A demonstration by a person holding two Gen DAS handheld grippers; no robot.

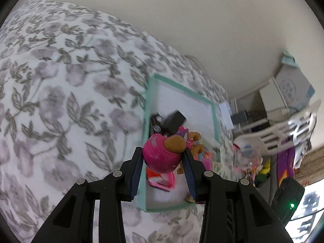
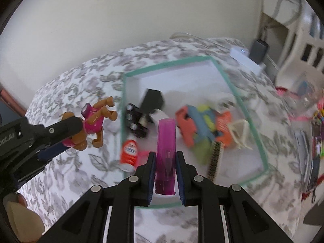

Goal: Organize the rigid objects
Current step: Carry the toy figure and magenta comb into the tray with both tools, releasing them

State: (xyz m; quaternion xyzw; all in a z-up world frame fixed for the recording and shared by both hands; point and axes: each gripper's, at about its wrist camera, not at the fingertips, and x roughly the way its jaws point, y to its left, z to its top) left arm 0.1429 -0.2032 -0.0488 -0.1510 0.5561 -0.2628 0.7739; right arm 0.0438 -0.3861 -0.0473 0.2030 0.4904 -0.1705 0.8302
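My left gripper [image 1: 163,155] is shut on a pink and brown toy dog figure [image 1: 162,156], held over the near left edge of a white box with a teal rim [image 1: 147,105]. In the right wrist view the same toy dog figure [image 2: 92,121] hangs left of the box, clamped in the left gripper [image 2: 66,135]. My right gripper [image 2: 166,158] is shut on a translucent purple cylinder [image 2: 166,154], upright between its pads, above the box's near side [image 2: 232,89]. Inside lie a black block [image 2: 151,99], black batteries [image 2: 135,121], an orange-labelled tube [image 2: 128,154], an orange-blue toy [image 2: 200,125] and a comb [image 2: 214,160].
The box rests on a floral bedspread [image 1: 60,101]. A white device [image 2: 245,58] and a dark block [image 2: 259,50] lie behind it. A white chair [image 1: 283,129] and cardboard boxes [image 1: 289,85] stand at the right, with colourful clutter [image 2: 318,121] beside the bed.
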